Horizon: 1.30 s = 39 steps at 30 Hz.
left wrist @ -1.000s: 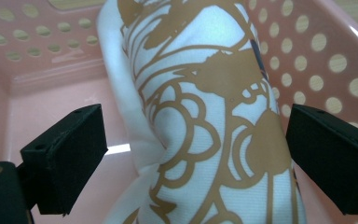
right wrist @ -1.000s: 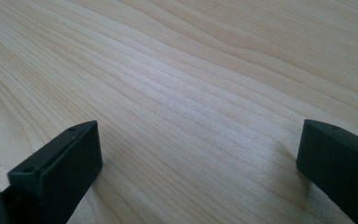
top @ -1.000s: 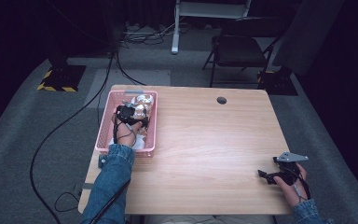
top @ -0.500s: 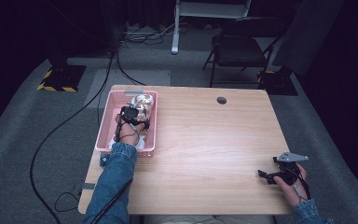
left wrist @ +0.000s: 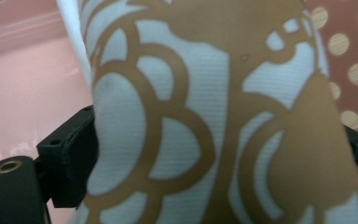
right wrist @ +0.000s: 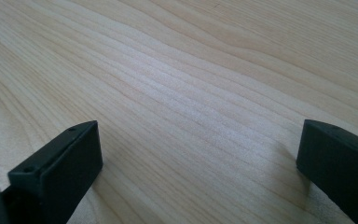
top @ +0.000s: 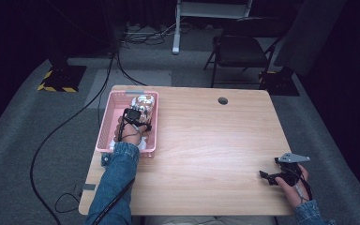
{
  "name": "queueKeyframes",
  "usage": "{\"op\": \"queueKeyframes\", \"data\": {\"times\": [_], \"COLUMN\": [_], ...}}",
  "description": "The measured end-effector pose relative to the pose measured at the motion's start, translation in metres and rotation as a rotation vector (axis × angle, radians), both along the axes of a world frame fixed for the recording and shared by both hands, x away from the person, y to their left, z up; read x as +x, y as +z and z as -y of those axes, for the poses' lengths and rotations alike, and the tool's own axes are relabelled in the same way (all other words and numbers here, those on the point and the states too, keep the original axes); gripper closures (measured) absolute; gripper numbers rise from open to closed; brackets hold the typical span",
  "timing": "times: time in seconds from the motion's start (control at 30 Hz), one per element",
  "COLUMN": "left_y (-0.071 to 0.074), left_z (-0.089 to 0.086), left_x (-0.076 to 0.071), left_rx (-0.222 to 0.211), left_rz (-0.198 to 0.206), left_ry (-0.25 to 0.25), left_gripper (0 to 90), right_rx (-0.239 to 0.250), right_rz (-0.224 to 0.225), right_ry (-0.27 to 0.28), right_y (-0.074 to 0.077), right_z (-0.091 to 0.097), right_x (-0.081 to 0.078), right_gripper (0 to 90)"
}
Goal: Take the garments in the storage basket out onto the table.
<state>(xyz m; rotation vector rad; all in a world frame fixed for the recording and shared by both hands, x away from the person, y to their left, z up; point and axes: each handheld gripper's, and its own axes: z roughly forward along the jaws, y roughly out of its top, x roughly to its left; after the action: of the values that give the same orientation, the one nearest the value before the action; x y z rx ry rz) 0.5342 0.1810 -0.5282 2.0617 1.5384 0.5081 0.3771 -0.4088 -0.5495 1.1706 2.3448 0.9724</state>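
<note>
Over the pink basket [top: 104, 126] at the table's [top: 206, 140] left edge, the left hand [top: 129, 132] reaches forward from a denim sleeve [top: 117, 178], holding the left gripper [top: 133, 114] down inside the basket. Its jaws sit either side of a white and tan patterned cloth [left wrist: 205, 116], which fills the space between them in the left gripper view; the jaws have just been closing on it, and the cloth touches both pads. Compared with a second ago, the left hand has shifted only slightly within the basket. Near the table's right front corner, the right hand [top: 295, 180] rests with the right gripper [top: 266, 175] low over bare wood, jaws spread wide and holding nothing, unmoved. Count: two grippers, one basket, one table.
</note>
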Motion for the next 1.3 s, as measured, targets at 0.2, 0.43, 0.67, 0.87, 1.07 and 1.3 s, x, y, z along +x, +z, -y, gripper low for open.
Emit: {"op": "queueKeyframes", "data": {"times": [0.2, 0.43, 0.67, 0.87, 1.07, 1.3], "left_y": [-0.003, -0.003, 0.003, 0.006, 0.007, 0.015], "left_z": [0.001, 0.001, -0.004, -0.003, -0.007, -0.005], "left_x": [0.001, 0.002, -0.003, -0.007, -0.010, -0.012], "left_rx": [-0.001, -0.007, -0.039, -0.055, -0.105, -0.114], "left_rz": [-0.022, -0.031, -0.015, -0.006, 0.012, 0.028], "left_ry": [0.013, 0.015, -0.001, -0.005, 0.020, 0.008], "left_gripper": [7.9, 8.0, 35.1, 52.7, 58.3, 58.4], "right_rx": [0.000, 0.000, 0.000, 0.000, 0.000, 0.000], "right_rz": [0.000, 0.000, 0.000, 0.000, 0.000, 0.000], "right_ry": [0.000, 0.000, 0.000, 0.000, 0.000, -0.001], "right_y": [0.000, 0.000, 0.000, 0.000, 0.000, 0.000], "right_z": [0.000, 0.000, 0.000, 0.000, 0.000, 0.000], "right_x": [0.000, 0.000, 0.000, 0.000, 0.000, 0.000], "right_gripper": [0.1, 0.1, 0.1, 0.1, 0.1, 0.0]}}
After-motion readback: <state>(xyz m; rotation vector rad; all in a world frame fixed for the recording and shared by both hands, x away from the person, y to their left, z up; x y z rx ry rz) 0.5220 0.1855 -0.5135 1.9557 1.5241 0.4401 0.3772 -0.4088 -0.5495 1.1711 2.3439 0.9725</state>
